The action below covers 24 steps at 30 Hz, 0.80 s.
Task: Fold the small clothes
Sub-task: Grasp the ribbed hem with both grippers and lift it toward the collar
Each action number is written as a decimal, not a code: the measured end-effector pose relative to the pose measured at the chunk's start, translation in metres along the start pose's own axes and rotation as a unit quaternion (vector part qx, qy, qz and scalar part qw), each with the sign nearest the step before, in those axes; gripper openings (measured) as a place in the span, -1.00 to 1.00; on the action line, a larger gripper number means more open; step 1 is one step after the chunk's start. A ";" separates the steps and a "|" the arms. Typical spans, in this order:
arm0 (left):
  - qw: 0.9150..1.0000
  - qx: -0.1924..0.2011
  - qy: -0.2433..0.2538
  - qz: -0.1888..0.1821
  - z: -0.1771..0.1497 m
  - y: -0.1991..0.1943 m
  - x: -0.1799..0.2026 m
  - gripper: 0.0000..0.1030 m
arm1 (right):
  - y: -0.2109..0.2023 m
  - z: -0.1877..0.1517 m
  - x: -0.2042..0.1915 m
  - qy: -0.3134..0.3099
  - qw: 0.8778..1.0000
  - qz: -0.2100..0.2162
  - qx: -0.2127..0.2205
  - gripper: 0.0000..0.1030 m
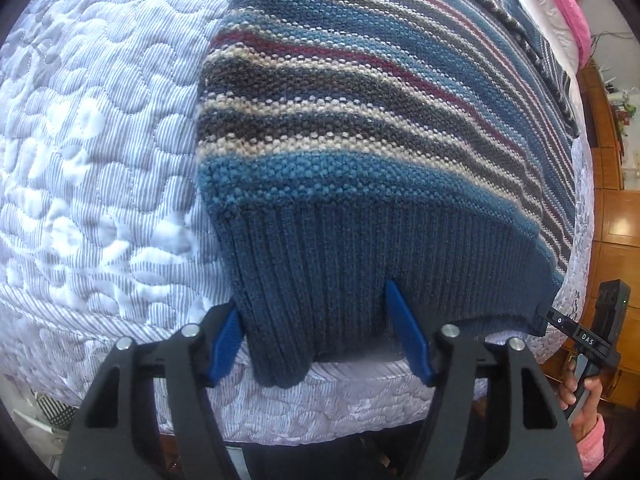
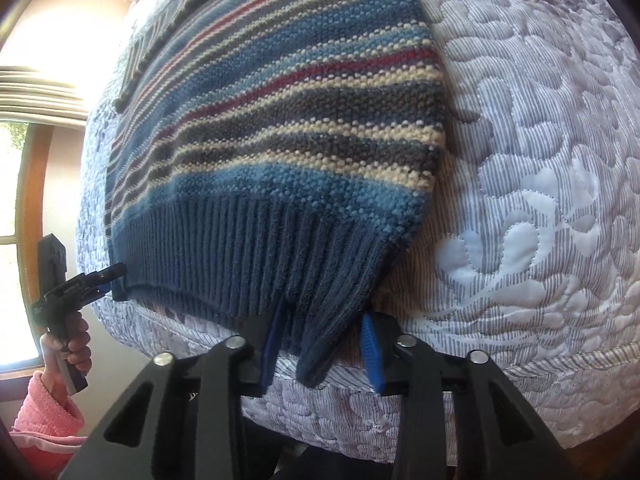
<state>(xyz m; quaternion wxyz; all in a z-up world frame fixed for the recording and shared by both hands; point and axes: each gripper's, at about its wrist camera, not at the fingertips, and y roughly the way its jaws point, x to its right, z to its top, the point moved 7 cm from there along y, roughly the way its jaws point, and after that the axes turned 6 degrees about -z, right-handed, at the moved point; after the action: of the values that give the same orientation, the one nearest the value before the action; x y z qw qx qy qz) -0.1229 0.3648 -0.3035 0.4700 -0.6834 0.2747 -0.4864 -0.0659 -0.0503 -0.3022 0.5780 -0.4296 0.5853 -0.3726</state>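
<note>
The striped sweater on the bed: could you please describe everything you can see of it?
The striped sweater is a chunky knit in blue, grey, cream and dark red bands, with a dark blue ribbed hem. It lies flat on the quilted bedcover, hem at the bed's edge. The left gripper and right gripper each straddle a hem corner, jaws open.

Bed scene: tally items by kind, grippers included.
Sweater: 1
Quilt: 1
Grippers: 2, left gripper and right gripper, jaws open astride the sweater's ribbed hem corners
Total: 4
</note>
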 end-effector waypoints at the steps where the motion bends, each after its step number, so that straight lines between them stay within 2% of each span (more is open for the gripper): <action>1: 1.000 0.001 -0.001 -0.005 0.002 0.000 0.003 -0.03 | 0.002 0.000 -0.003 -0.001 1.000 0.004 -0.003 -0.58; 2: 1.000 0.003 -0.002 -0.007 0.002 -0.002 0.003 -0.10 | 0.002 -0.001 -0.005 -0.003 1.000 0.005 -0.004 -0.60; 4: 1.000 0.007 0.000 -0.010 0.000 -0.007 0.003 -0.44 | 0.002 -0.001 -0.006 -0.011 1.000 0.001 -0.003 -0.69; 6: 1.000 0.010 0.002 -0.021 0.001 -0.011 0.004 -0.67 | -0.001 0.000 -0.006 -0.014 1.000 0.001 -0.002 -0.76; 15: 0.999 0.034 0.003 -0.042 0.006 -0.044 0.012 -0.75 | -0.037 0.019 -0.009 -0.008 0.998 0.049 0.029 -0.80; 20: 0.997 0.060 0.015 -0.054 0.023 -0.064 0.033 -0.75 | -0.061 0.037 -0.012 -0.005 0.996 0.067 0.053 -0.80; 24: 0.995 0.080 0.037 -0.047 0.041 -0.078 0.045 -0.75 | -0.076 0.057 -0.014 -0.005 0.995 0.072 0.072 -0.80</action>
<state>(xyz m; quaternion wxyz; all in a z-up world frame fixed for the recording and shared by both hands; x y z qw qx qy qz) -0.0742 0.3750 -0.2175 0.4890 -0.6374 0.2194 -0.5536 -0.0046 -0.0605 -0.2288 0.6358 -0.3453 0.5835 -0.3689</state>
